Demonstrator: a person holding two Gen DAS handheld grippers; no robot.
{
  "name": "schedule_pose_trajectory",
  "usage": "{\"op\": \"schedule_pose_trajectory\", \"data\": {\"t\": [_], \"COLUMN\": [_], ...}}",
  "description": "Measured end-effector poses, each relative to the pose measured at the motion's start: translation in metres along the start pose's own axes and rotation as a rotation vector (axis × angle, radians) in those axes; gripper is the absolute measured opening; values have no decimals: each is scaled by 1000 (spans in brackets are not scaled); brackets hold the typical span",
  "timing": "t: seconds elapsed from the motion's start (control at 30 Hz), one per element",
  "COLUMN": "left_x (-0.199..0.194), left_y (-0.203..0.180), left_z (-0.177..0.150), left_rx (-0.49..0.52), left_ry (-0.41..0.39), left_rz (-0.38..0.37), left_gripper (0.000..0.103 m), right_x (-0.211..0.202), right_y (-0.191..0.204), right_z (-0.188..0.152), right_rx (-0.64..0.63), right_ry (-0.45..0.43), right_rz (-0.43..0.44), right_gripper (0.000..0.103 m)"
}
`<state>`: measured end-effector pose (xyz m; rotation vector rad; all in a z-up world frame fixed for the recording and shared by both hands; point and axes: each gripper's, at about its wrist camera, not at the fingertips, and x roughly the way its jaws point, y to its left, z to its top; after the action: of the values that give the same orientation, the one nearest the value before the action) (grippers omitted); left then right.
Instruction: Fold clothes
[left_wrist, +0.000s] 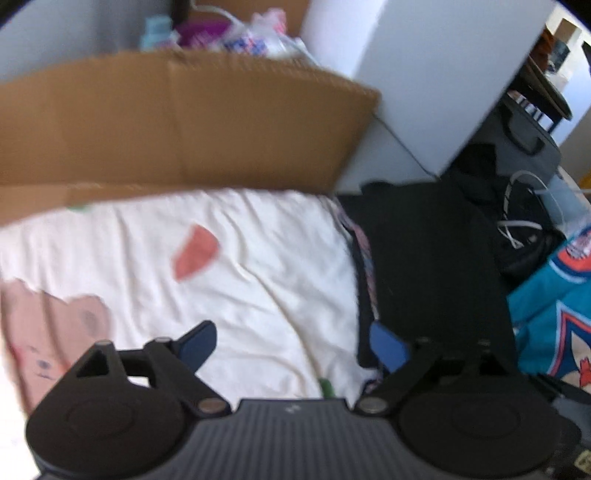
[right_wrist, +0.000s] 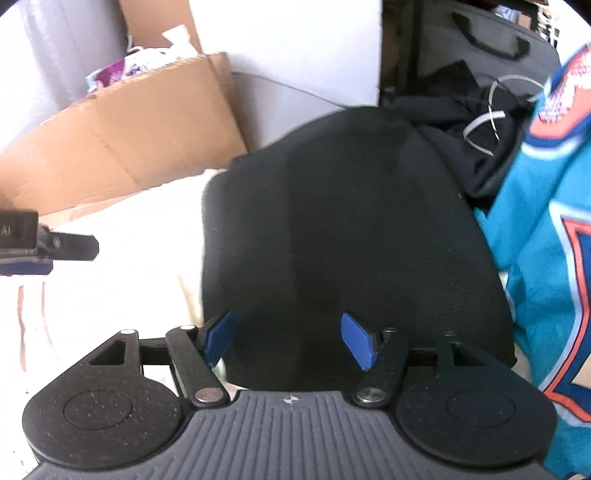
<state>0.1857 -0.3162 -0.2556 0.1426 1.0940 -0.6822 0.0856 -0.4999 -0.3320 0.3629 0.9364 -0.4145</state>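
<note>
A folded black garment (right_wrist: 351, 229) lies on the bed, its near edge between my right gripper's open blue pads. It also shows in the left wrist view (left_wrist: 436, 266), to the right. My right gripper (right_wrist: 291, 339) is open and holds nothing. My left gripper (left_wrist: 295, 345) is open and empty above a cream sheet (left_wrist: 229, 266) with pink and red prints, next to the black garment's left edge. The left gripper also shows at the left edge of the right wrist view (right_wrist: 55, 247). A teal jersey (right_wrist: 546, 221) with orange and white trim lies to the right of the black garment.
A brown cardboard box (left_wrist: 177, 125) stands behind the sheet, with bags inside. A white panel (left_wrist: 424, 74) rises behind it. Dark clothes and white cords (right_wrist: 484, 125) are heaped at the back right, by a grey case (left_wrist: 528, 140).
</note>
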Motion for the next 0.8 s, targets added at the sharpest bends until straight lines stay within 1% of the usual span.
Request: {"op": "schedule_pose_trajectory", "data": {"t": [0.07,0.1,0.13,0.17,0.33,0.4,0.5,0.63,0.8], "left_x": [-12,-18,-25,-33,-73,-95,-133,-193,-266], "left_y": [4,8,12,16,30,31,34,51,79], "left_z": [9,14,17,20,36,42,45,39,30], "left_rx": [2,2,-7,-16,-91,-92,-87,-155,-214], "left_ry": [7,13,14,14,12,3,-19,-54,-107], "left_rz": [3,-1,12,26,82,86,80,82,150], "left_gripper": [93,93,93,93,93,93,94,95,98], "right_x": [-11,-17,-23,-29,-61,-77,-103,-145,-207], "right_y": [8,12,18,24,50,62,80,108,147], "right_z": [11,17,22,26,45,52,63,76,87], "right_rx": [-2,-5,-16,-27,-55,-67,-82,-132,-224], "right_ry": [-1,-3,-4,-3,15,12,10,-2,-31], "right_rz": [14,20,22,25,67,82,110,141,187], "right_gripper": [73,76,81,82,84,85,85,86,88]}}
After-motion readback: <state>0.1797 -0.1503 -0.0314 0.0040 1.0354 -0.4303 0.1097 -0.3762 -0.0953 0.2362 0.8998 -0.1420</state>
